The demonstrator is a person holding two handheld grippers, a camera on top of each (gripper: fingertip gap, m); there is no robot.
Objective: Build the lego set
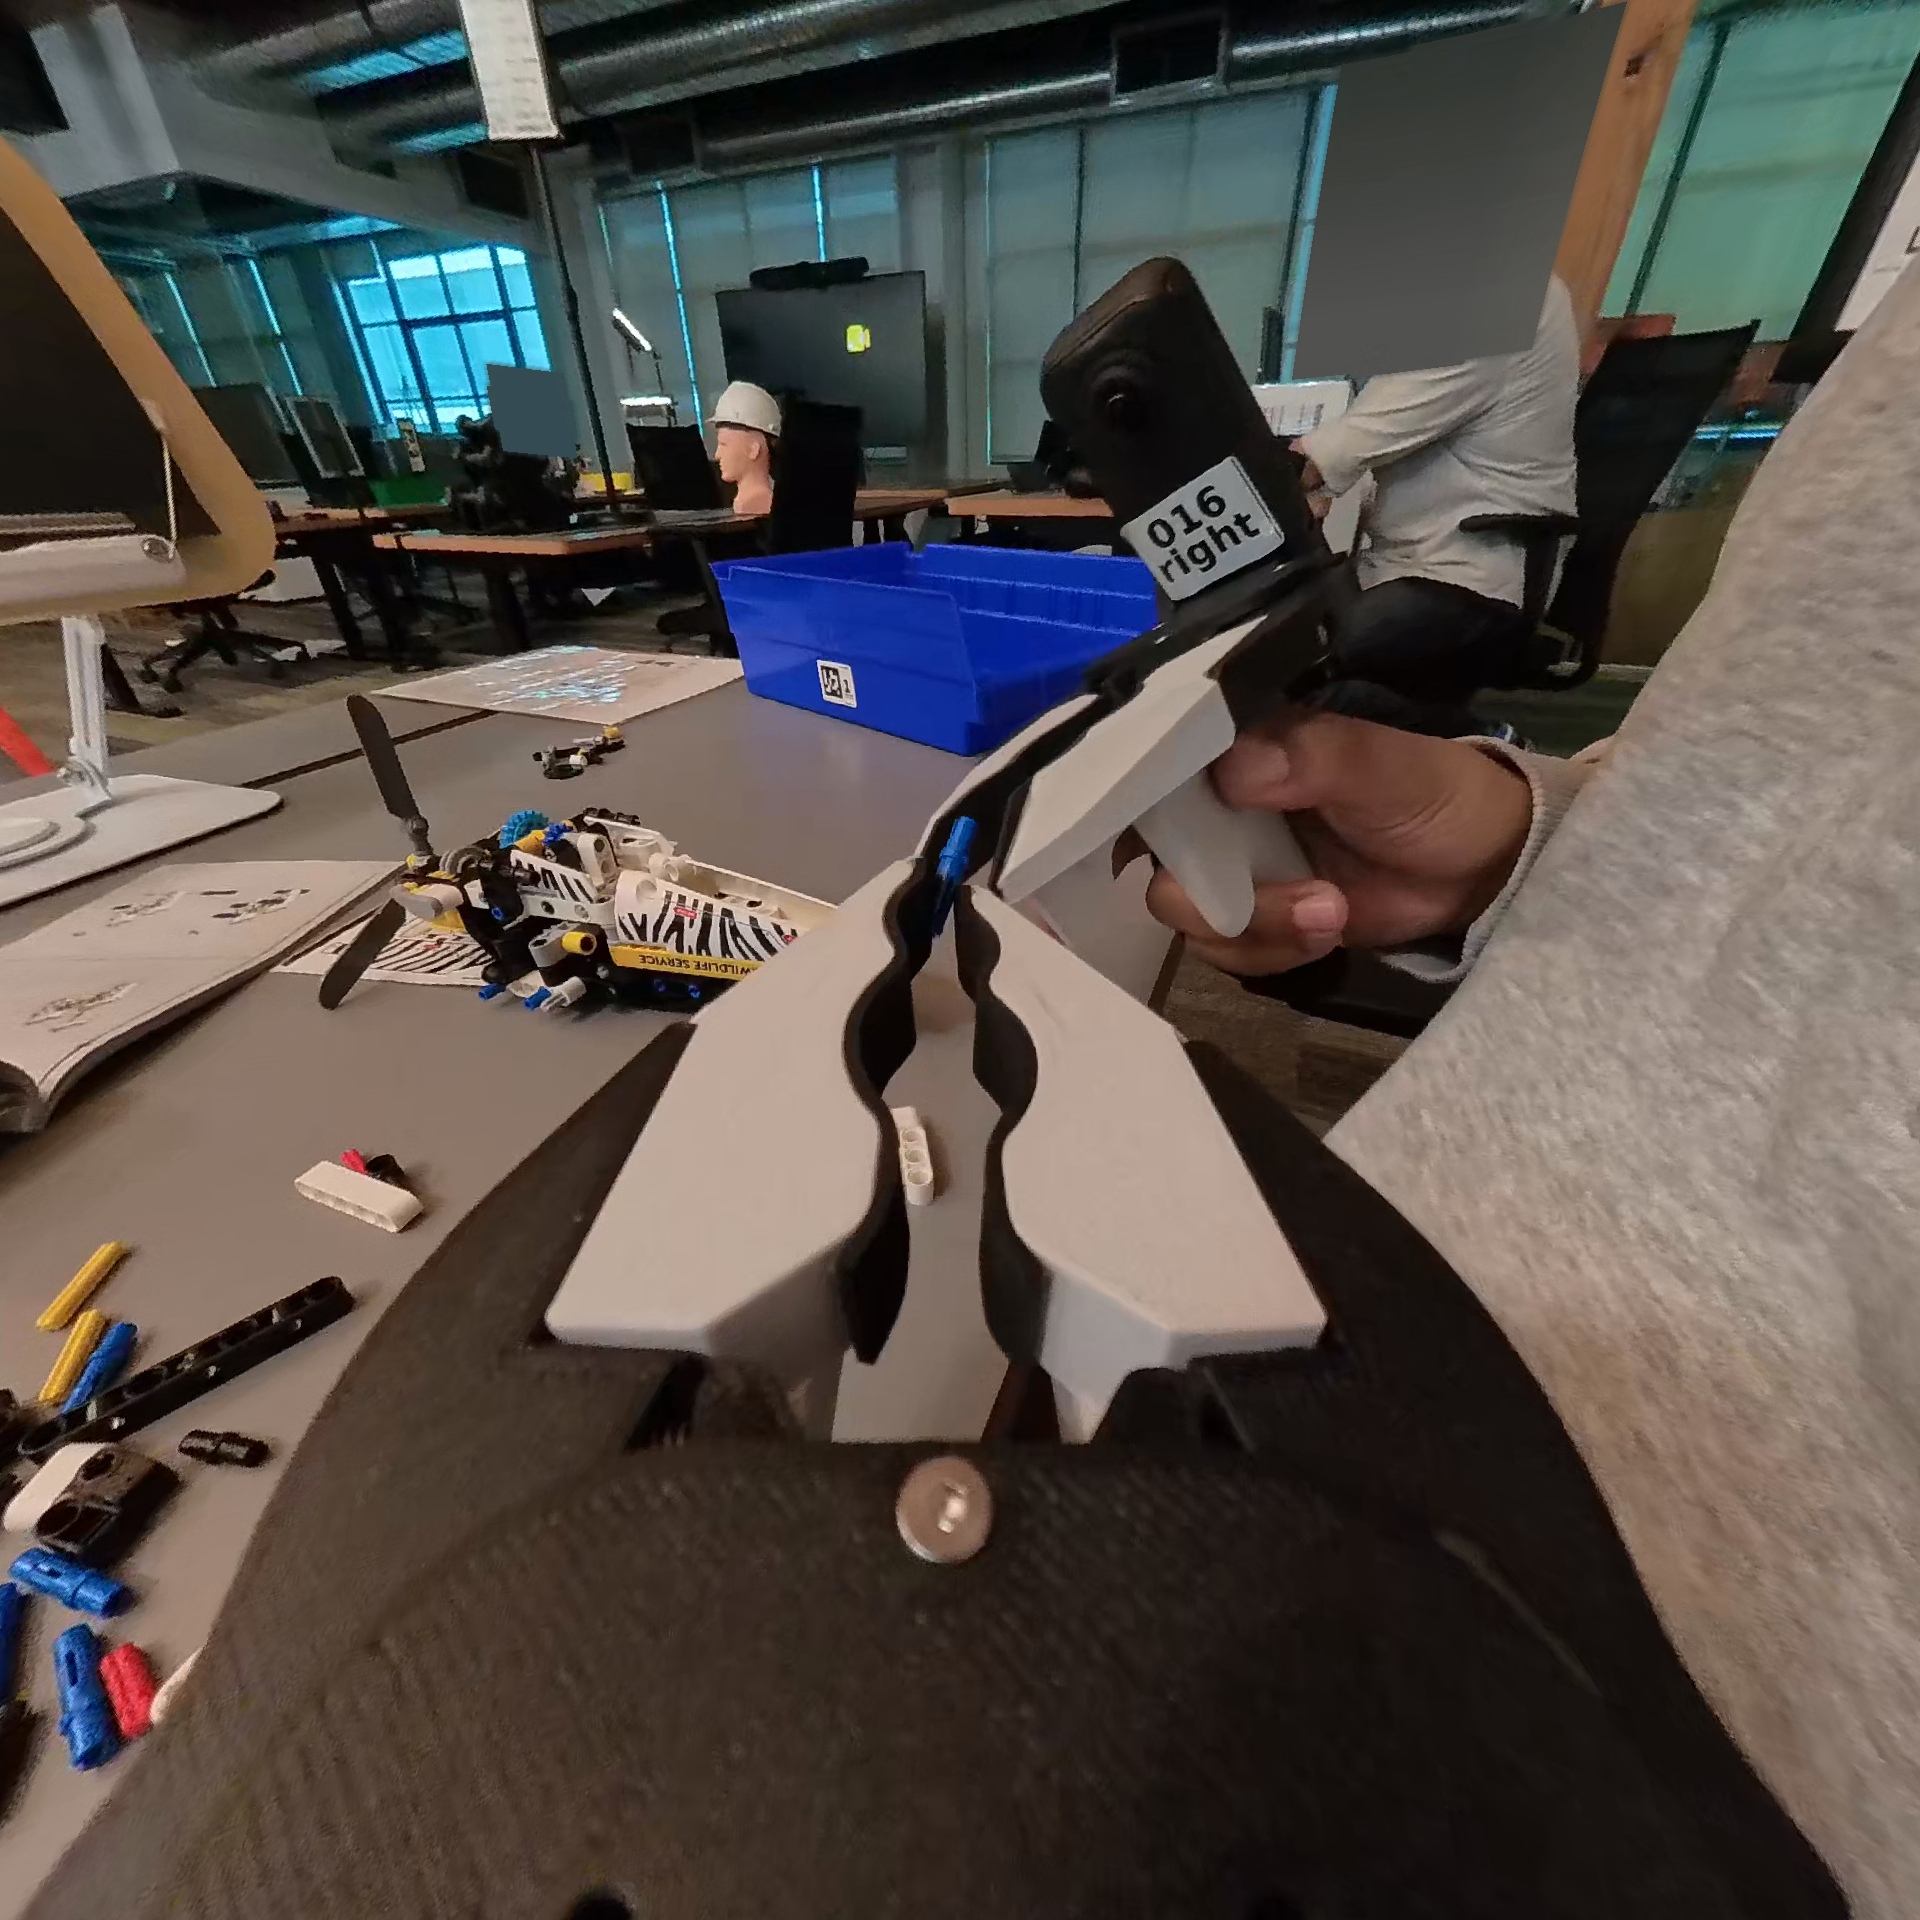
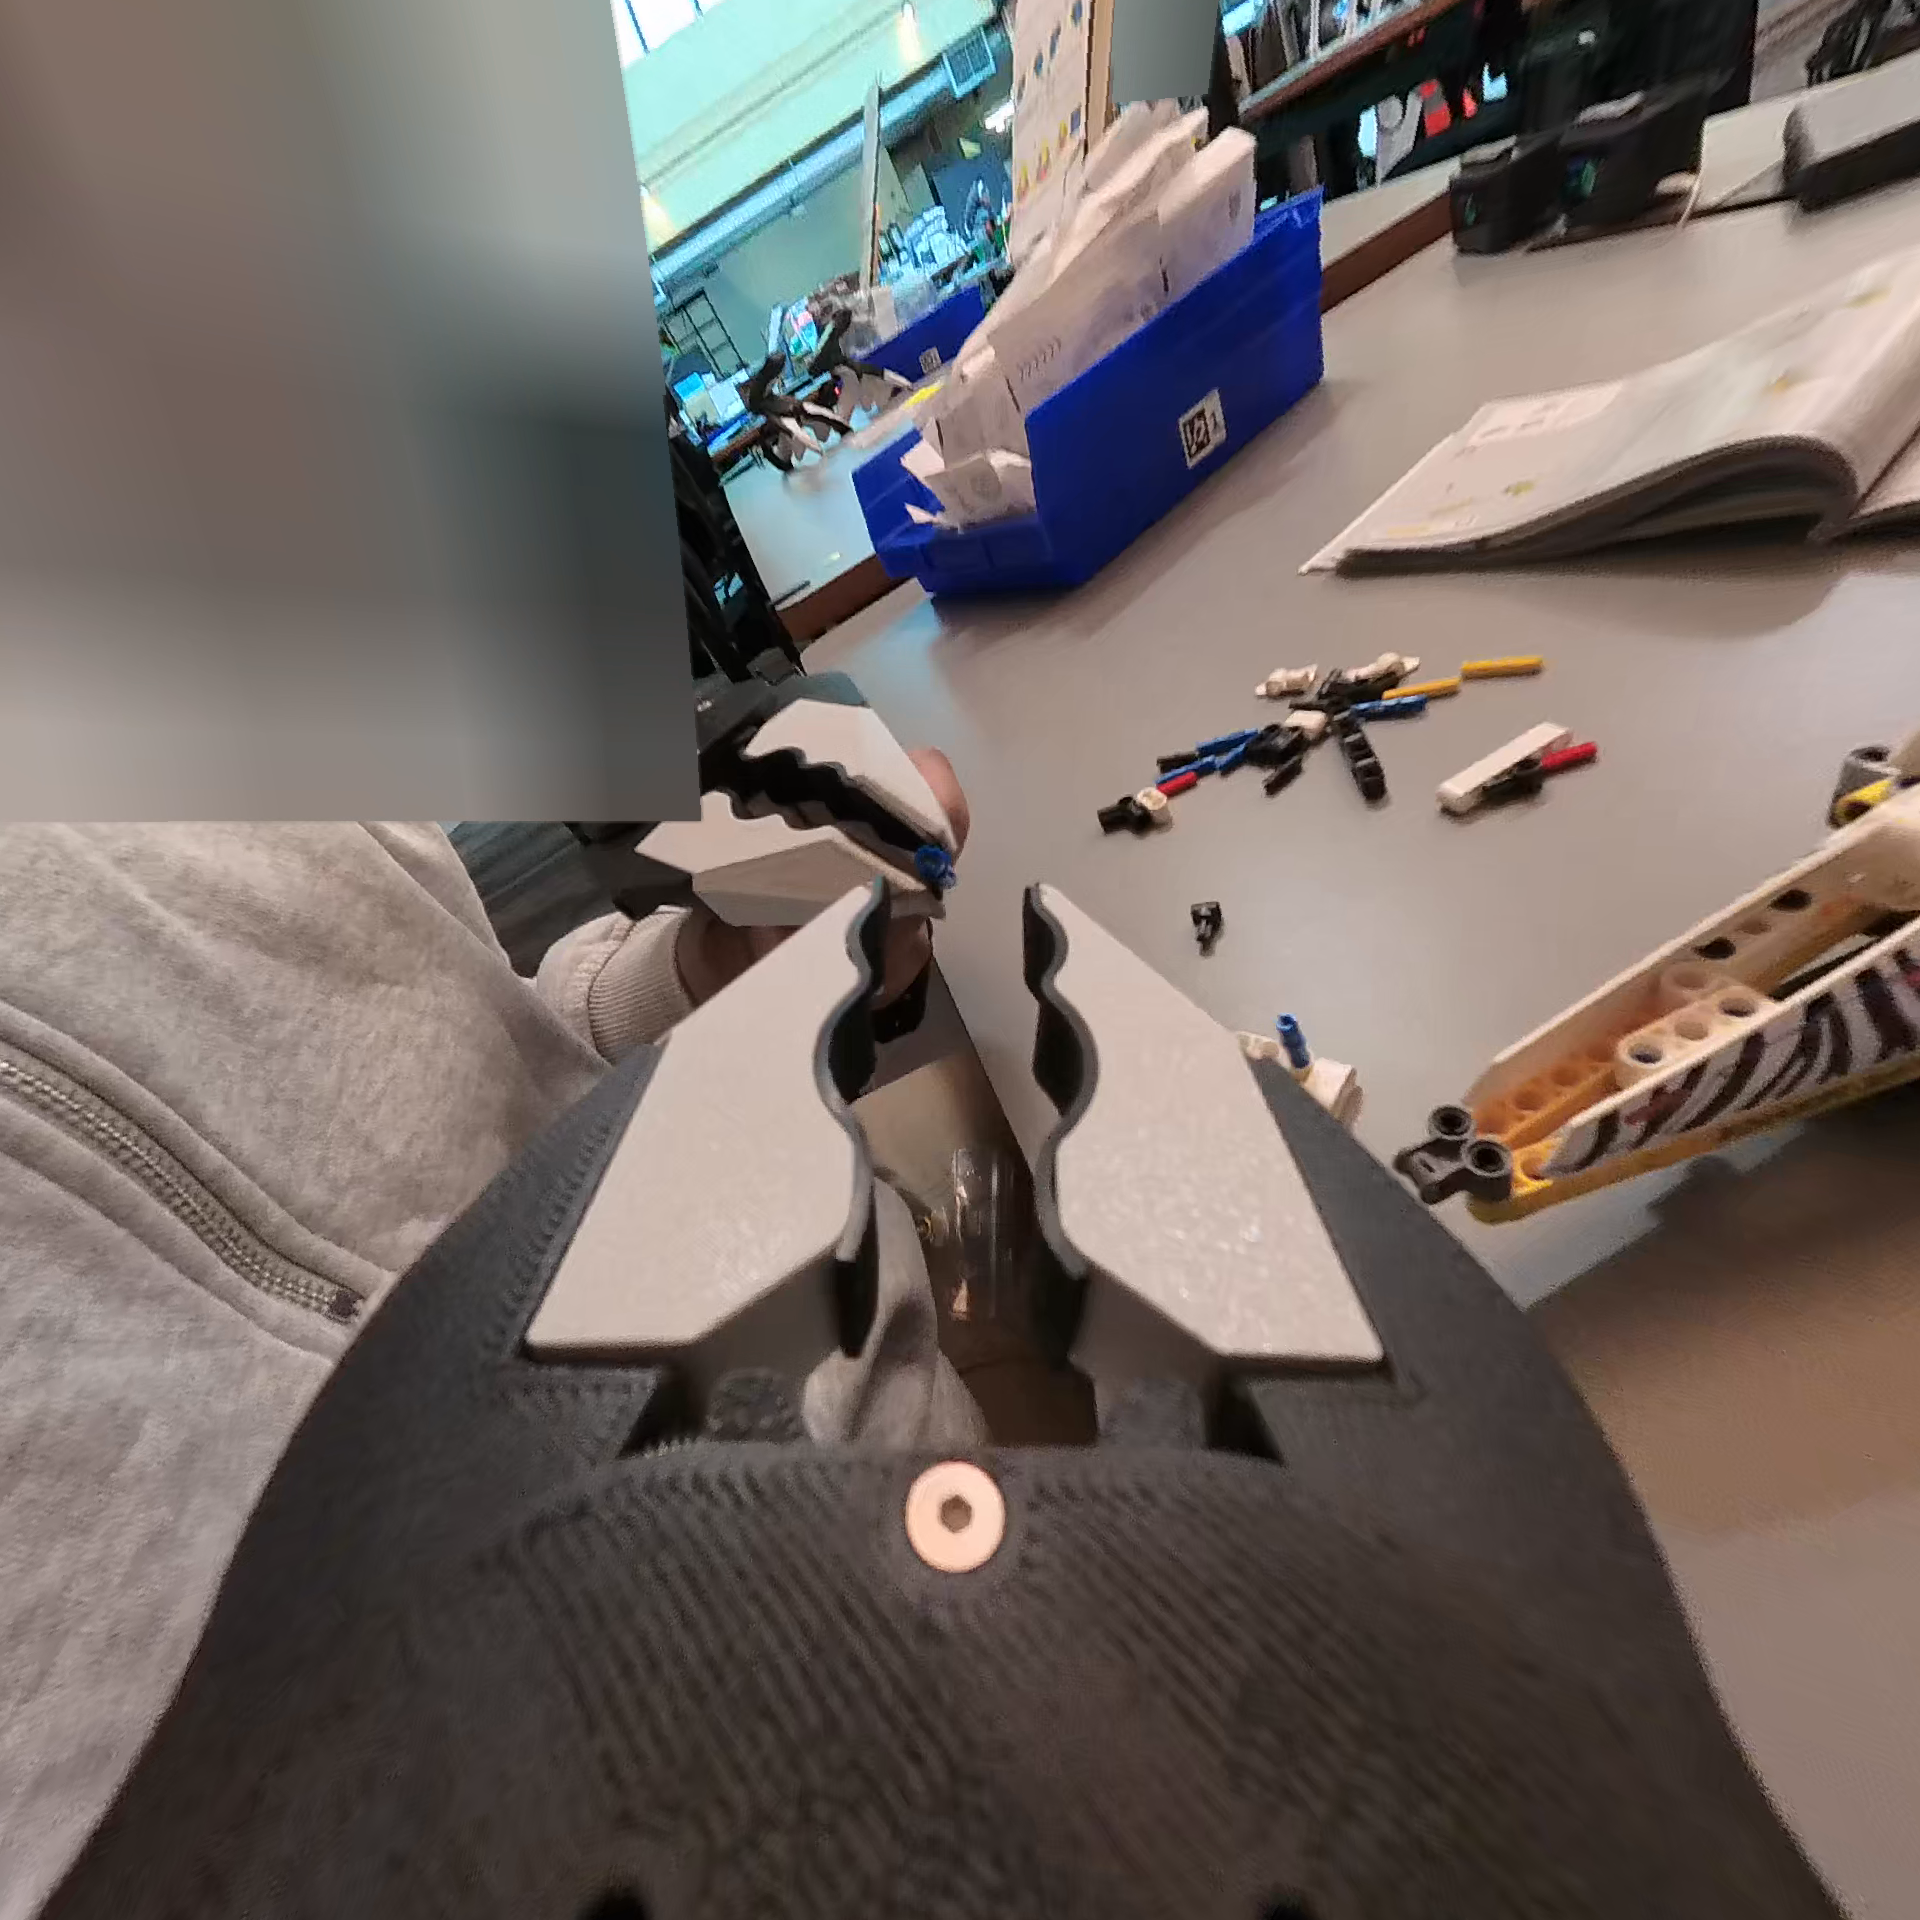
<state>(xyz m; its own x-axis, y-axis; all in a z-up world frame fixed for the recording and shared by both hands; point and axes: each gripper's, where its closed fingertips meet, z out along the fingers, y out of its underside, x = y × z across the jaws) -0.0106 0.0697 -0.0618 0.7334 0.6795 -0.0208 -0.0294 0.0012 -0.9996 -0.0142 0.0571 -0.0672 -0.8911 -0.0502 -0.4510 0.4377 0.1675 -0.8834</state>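
My left gripper [image 1: 932, 885] is shut on a small blue pin [image 1: 954, 860] and holds it in the air above the table edge. The right wrist view shows the same blue pin [image 2: 935, 862] at the left gripper's tips. My right gripper [image 2: 956, 904] is open and empty, its tips just next to the pin. In the left wrist view it [image 1: 982, 831] comes in from the right, held by a hand. The zebra-striped plane model [image 1: 634, 914] with a black propeller lies on the grey table [image 1: 416, 1060], and also shows in the right wrist view [image 2: 1704, 1049].
Loose pins and beams lie in a pile [image 2: 1340, 727], seen also at the left [image 1: 94, 1455]. A white beam with a red pin [image 1: 358, 1195] lies apart. A short white beam [image 1: 912, 1153] lies below the left fingers. A blue bin [image 1: 935, 634] and an open instruction book [image 2: 1662, 436] stand farther off. My left and right fingertips are right by each other.
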